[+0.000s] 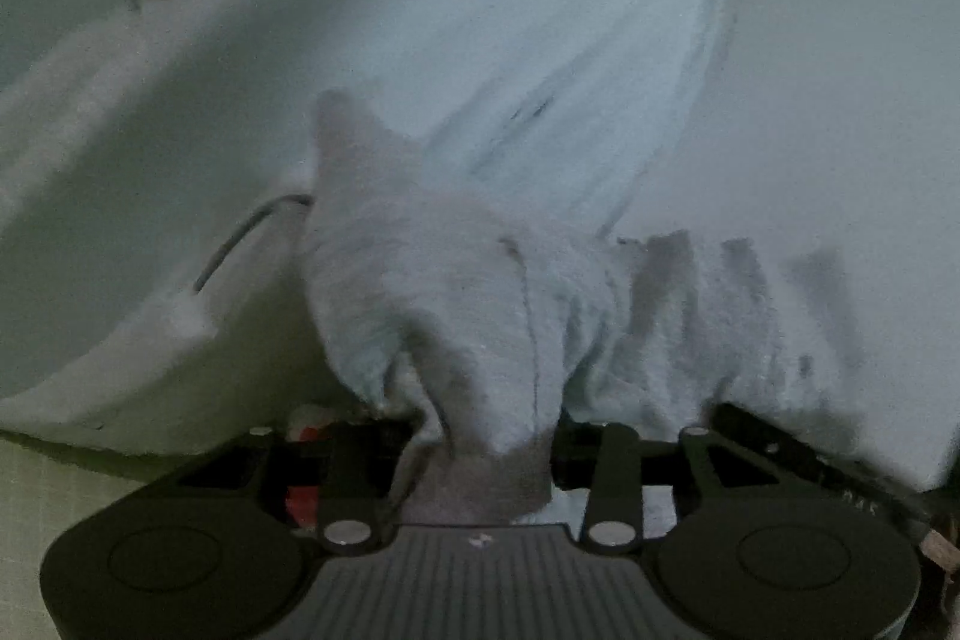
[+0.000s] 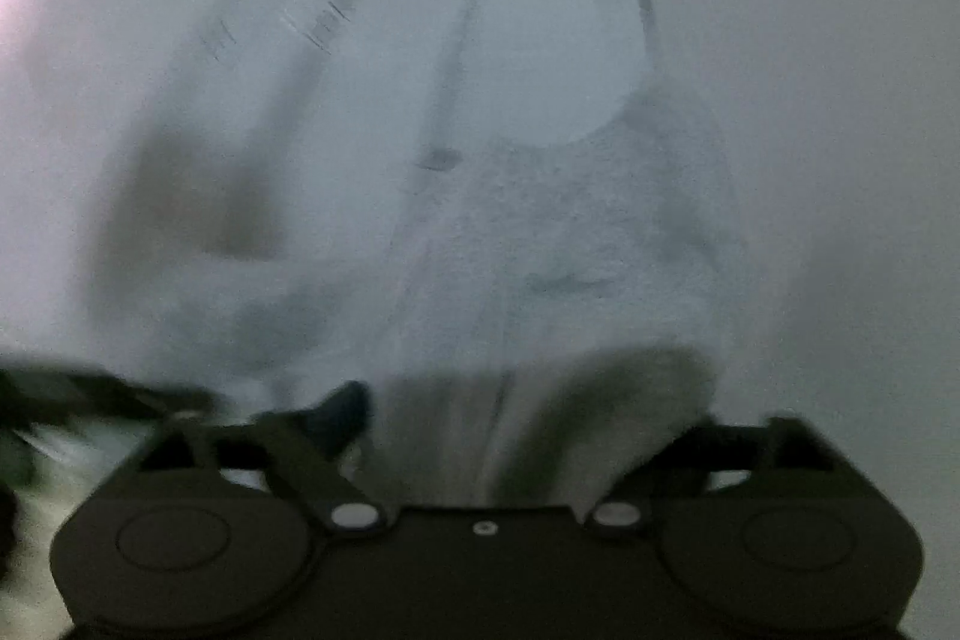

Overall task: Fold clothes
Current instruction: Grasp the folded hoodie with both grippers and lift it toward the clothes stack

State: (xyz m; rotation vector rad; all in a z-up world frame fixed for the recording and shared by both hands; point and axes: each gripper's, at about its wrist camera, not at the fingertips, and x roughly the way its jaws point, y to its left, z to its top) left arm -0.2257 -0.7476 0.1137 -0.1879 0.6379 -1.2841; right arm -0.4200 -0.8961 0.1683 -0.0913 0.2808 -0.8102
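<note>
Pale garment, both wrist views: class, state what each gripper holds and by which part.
Both hold the pale garment: the left gripper clamps a bunched fold, the right gripper another gathered fold. Which part of the garment cannot be told.

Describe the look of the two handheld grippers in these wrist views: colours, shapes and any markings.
The left gripper is matte black with a ribbed grey centre plate, a round black housing on each side, angled linkage bars with silver pivot screws, a red part behind the linkage and faint lettering on the far right edge. The right gripper has the same black build, round housings and silver screws; its centre plate looks plain dark.
</note>
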